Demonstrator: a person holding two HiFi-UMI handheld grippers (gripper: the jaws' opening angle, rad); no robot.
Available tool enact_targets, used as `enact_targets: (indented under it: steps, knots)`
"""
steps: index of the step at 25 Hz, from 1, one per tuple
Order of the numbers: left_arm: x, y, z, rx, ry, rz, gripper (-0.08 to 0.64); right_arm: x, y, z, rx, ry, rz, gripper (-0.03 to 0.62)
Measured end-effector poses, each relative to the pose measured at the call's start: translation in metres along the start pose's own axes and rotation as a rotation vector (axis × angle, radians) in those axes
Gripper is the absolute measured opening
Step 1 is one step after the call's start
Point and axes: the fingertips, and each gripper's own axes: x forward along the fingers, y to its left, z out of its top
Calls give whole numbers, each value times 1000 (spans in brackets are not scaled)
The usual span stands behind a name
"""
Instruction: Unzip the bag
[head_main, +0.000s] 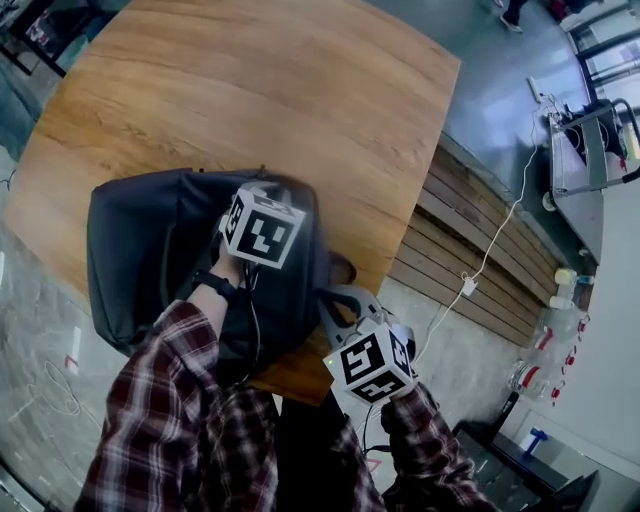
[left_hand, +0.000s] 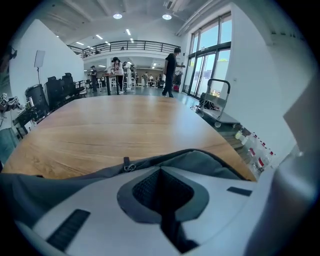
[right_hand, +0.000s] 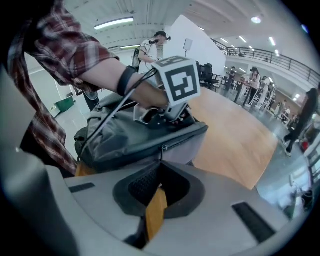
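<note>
Working the rig from afar, I had the wooden table (head_main: 250, 90) filling the left and upper part of the head view. The dark bag (head_main: 140, 240) lay flat at the table's near edge, close to my plaid sleeve (head_main: 170, 400).

The left gripper (left_hand: 160, 172) sat on top of the bag toward its right end. Its jaws were pressed together, with only dark bag fabric visible through the slit behind the tips. I couldn't tell whether any of that fabric was nipped. In the left gripper view a small metal zip pull (left_hand: 129, 165) stood on the bag's upper seam, just left of the tips and apart from them. The bare table stretched away beyond it.

Further right, the right gripper (right_hand: 160, 165) hung off the table's near edge, aimed at the bag's end panel. Its jaws were drawn together too, and a sliver of the table's wooden edge showed through the gap behind them. A second zipper pull (right_hand: 161, 148) hung straight down to the point where the tips met. I couldn't tell whether its end was actually caught between them.

Right of the table there was a slatted bench (head_main: 480, 270), with a white cable (head_main: 490, 250) trailing over it. A metal cart (head_main: 590, 140) stood on the floor beyond.
</note>
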Motion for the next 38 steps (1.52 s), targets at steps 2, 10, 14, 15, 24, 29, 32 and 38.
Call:
enact_targets:
  steps: [2,10,14,15,24,29,32,38]
  knots:
    - [2,1,4,9,-1,4,9,-7,12,-3,41,-12,1,9]
    - [15,9,24,15,-13,32,8,-30,57,-24,236,-69,23,9]
    - [5,9,23,36,-36,39,9,-28,43,-29,263,-88,-8,9]
    - [1,4,21,59,-46,10,9,-27,40,-32,258,-87,-12,9]
    - [-63,-122,-9,431,-76,-491,9,-27,-29,-40,286,-104,-104,11]
    - [-58,-149,-16,575,-80,-550,8,-20,-63,-40,239,-78,-132,11]
    - [-42,-153,-24,601,-48,-611,9,-16,-62,-47,237,-52,-131,9]
    - [-31,-151,-21,489,21,-723,9,-16,-47,-47,332,-58,-131,9]
